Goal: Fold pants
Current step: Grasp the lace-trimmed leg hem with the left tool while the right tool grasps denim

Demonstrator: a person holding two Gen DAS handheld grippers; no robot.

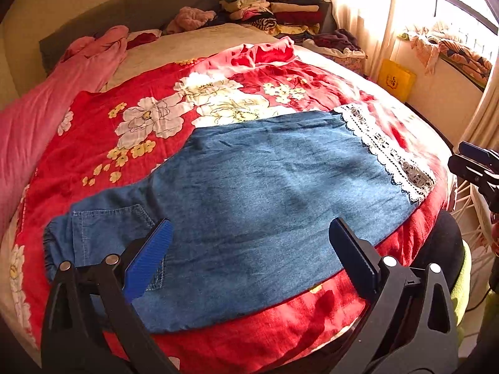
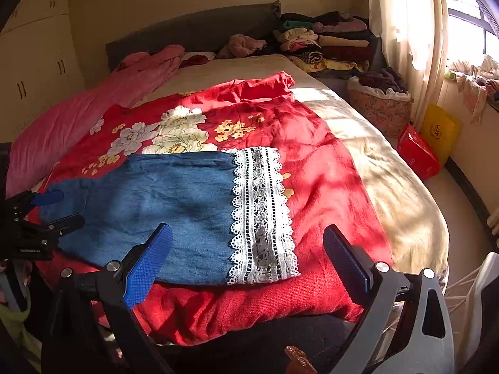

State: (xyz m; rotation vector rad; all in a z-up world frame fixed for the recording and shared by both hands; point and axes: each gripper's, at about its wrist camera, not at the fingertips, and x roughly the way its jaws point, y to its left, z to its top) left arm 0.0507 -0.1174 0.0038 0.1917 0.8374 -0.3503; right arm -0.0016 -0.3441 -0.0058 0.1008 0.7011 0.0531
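Both your left gripper [image 1: 249, 243] and right gripper [image 2: 248, 251] hang released — the pants [image 1: 249, 187] are soft, limp denim; pinch waistband and lace hem [image 2: 262, 215].

Home bedroom: bed [image 2: 389, 187], folded clothes [image 2: 327, 46], wardrobe [image 2: 37, 62].

Ahead of your grippers the bed [image 2: 389, 168] carries a cream sheet, bare along its right side in sunlight. Straight beyond your fingertips a red floral blanket [image 2: 280, 143] lies spread over it, and the blue pants [image 1: 265, 193] lie flat on that blanket, lace cuff [image 2: 262, 215] toward your right tool. To the left a pink quilt [image 1: 46, 109] lies bunched along the bed's edge. Far ahead, by the dark headboard [image 2: 193, 28], stacks of folded clothes [image 2: 327, 43] sit at the right corner.
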